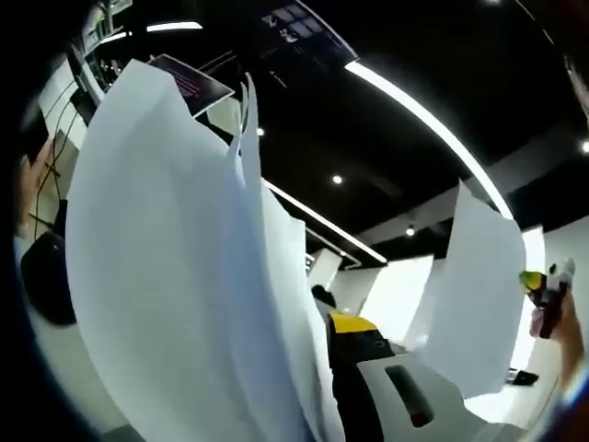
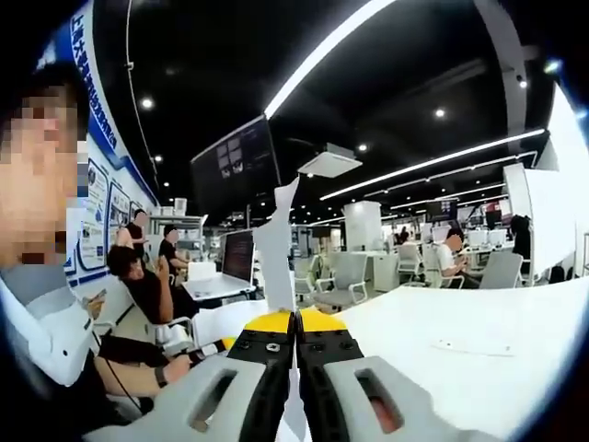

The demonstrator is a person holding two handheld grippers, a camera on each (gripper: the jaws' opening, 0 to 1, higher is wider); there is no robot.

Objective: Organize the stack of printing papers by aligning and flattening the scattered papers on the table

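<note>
Several white printing sheets (image 1: pixel 175 276) stand upright in the left gripper view, fanned apart at their top edges against the ceiling. They rise from my left gripper (image 1: pixel 322 336), which is shut on them; its right jaw shows white with a yellow tip, and its left jaw is hidden behind the paper. Further right, a single sheet (image 1: pixel 479 295) hangs from my right gripper (image 1: pixel 548 293), with a hand behind it. In the right gripper view, my right gripper (image 2: pixel 295 318) is shut on that sheet (image 2: pixel 276 244), seen nearly edge-on.
A white table (image 2: pixel 479 322) stretches to the right beyond the right gripper. A person in a white sleeve (image 2: pixel 46 341) is close on the left. Seated people (image 2: pixel 138 276), a monitor (image 2: pixel 237 253) and office chairs (image 2: pixel 345 276) are behind.
</note>
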